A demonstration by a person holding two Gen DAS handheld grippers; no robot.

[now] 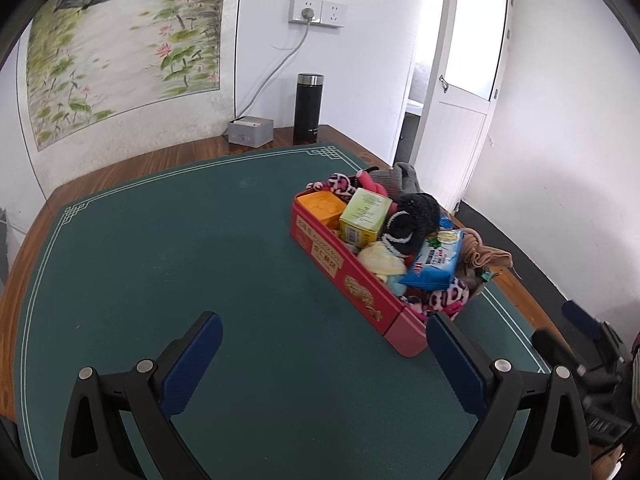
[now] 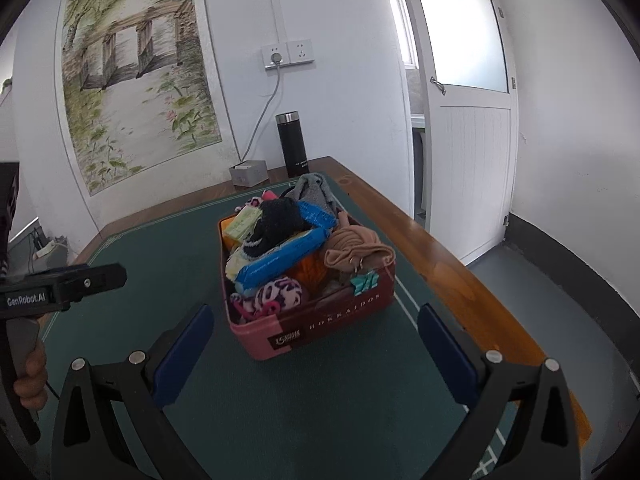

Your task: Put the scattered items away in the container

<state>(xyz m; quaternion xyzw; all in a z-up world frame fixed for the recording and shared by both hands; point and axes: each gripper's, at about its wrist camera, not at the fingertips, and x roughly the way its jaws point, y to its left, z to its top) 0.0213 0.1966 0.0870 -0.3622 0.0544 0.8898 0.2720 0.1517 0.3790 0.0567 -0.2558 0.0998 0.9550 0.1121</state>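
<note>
A red tin box [image 1: 362,292] stands on the green mat [image 1: 180,264] at the right, heaped with items: a green carton [image 1: 364,216], an orange box [image 1: 322,206], a black sock [image 1: 412,216], a blue tissue pack [image 1: 434,262] and a tan cloth [image 1: 480,254]. The same box [image 2: 316,328] is centred in the right wrist view with the blue pack [image 2: 280,258] and tan cloth [image 2: 356,250] on top. My left gripper [image 1: 324,354] is open and empty, left of the box. My right gripper [image 2: 316,346] is open and empty, just before the box's near end.
A black flask [image 1: 307,108] and a grey box [image 1: 251,130] stand at the table's back edge by the wall. A white door [image 2: 468,128] is at the right. The wooden table edge [image 2: 440,256] runs close to the box's right side.
</note>
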